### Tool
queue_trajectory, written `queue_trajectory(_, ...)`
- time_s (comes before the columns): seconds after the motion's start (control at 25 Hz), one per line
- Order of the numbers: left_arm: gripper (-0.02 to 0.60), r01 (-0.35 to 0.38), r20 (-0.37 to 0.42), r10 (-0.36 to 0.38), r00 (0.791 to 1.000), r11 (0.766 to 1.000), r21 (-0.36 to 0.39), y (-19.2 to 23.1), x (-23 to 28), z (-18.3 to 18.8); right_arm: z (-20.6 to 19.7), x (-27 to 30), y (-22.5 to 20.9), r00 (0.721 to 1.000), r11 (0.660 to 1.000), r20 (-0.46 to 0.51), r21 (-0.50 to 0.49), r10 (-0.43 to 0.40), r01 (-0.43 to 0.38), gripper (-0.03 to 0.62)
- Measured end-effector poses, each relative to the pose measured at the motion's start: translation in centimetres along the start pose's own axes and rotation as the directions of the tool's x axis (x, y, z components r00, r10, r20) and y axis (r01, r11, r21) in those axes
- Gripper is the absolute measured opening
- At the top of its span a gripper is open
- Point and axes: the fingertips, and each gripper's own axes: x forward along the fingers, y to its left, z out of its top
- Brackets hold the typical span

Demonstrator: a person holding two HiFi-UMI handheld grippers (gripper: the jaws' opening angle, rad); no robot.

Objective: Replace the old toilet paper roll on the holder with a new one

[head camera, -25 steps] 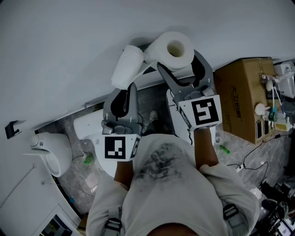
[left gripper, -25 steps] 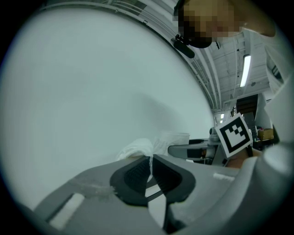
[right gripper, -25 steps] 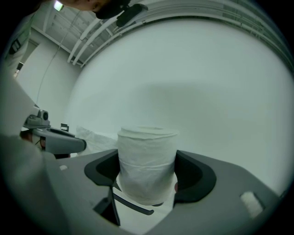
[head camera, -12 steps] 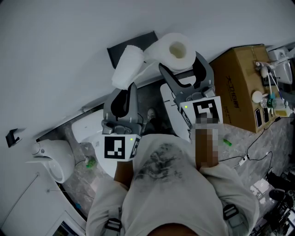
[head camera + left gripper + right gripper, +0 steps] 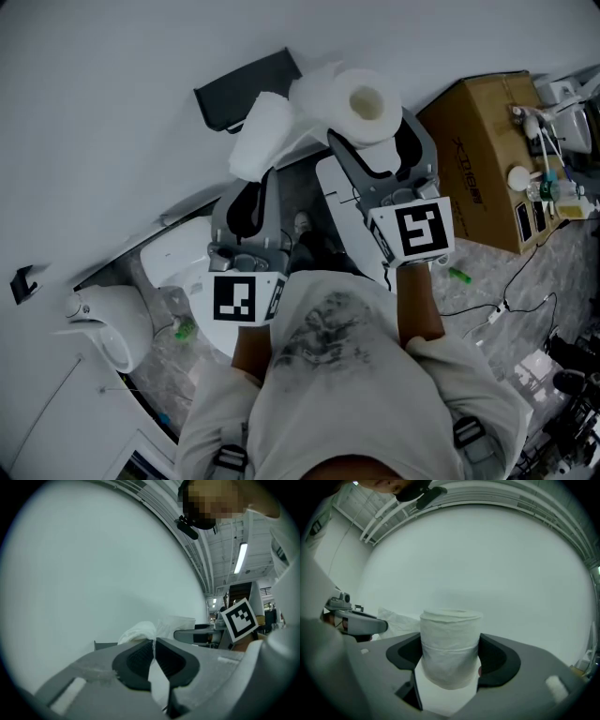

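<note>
Left gripper [image 5: 153,644] tight on paper sheet [image 5: 258,141]; right gripper [image 5: 450,654] wide around roll [image 5: 366,103].

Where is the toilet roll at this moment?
Head view, top centre: the toilet roll is clamped in the right gripper, just right of the black holder on the wall. The paper pinched by the left gripper is on its left.

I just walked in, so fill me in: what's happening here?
A person has a hand-held gripper in each hand. The right hand-held gripper is shut on a full toilet paper roll; the left hand-held gripper pinches loose paper. Both point toward the dark holder on the wall; the roll is not on it yet.
</note>
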Motion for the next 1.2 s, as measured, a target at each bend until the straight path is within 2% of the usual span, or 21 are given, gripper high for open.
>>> queue_trajectory(0.72, 0.015, 0.008, -0.039, -0.008, 0.999, 1.000, -0.009, -3.9, -1.7, -3.1, -3.7, -5.2, -0.7, 0.998, 0.999, -0.058, 0.024, -0.021, 0.023, 0.359)
queue_trajectory(1.2, 0.015, -0.002, -0.058, 0.000, 0.998, 1.000, -0.026, -3.2, -1.2, -6.7, -7.6, -4.7, -1.1, 0.994, 0.999, -0.104, 0.026, -0.030, 0.032, 0.359)
